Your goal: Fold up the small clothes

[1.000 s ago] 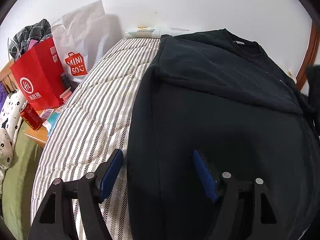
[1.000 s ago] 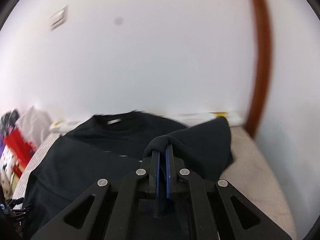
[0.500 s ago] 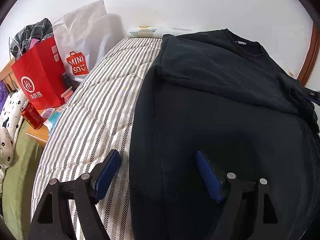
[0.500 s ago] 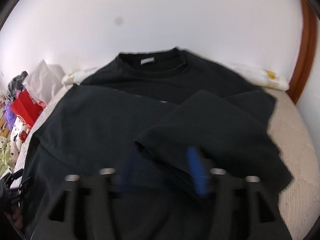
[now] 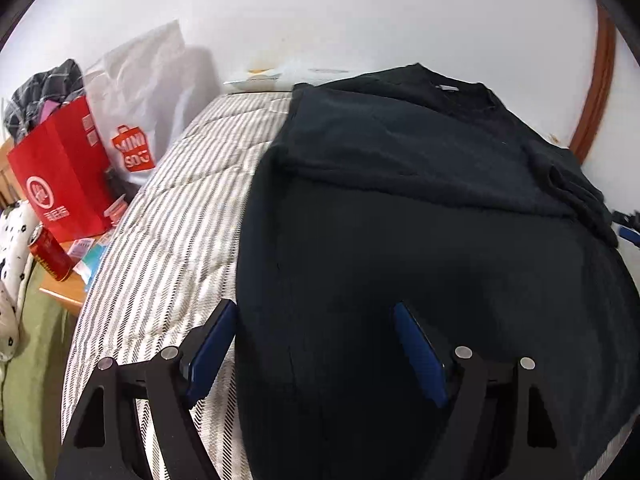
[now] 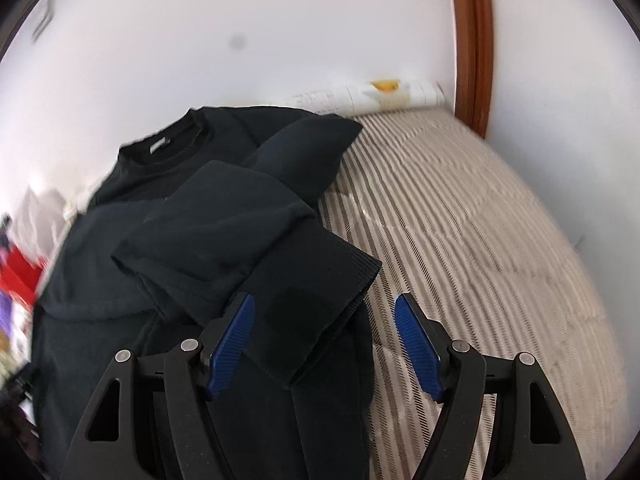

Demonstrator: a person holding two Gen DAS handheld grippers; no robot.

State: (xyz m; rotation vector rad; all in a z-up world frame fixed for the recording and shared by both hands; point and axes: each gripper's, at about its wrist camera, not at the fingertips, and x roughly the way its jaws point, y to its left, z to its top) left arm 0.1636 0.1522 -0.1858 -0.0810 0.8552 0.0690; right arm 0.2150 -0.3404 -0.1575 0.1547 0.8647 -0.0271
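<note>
Sleeve (image 6: 280, 264) is seen dropped across black sweatshirt (image 5: 420, 240) as right gripper (image 6: 326, 344) jaws are just opened & empty, left gripper (image 5: 316, 356) also spread, nothing held; sleeve fold prob. done.

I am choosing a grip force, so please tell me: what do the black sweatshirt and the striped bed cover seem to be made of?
Black sweatshirt: soft matte knit, probably cotton fleece; its cuff is ribbed. Striped bed cover: quilted woven cloth, with stitched seams and a herringbone pattern.

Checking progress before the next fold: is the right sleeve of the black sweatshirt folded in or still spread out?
Folded in. The right sleeve lies doubled across the black sweatshirt, its ribbed cuff resting on the body.
</note>
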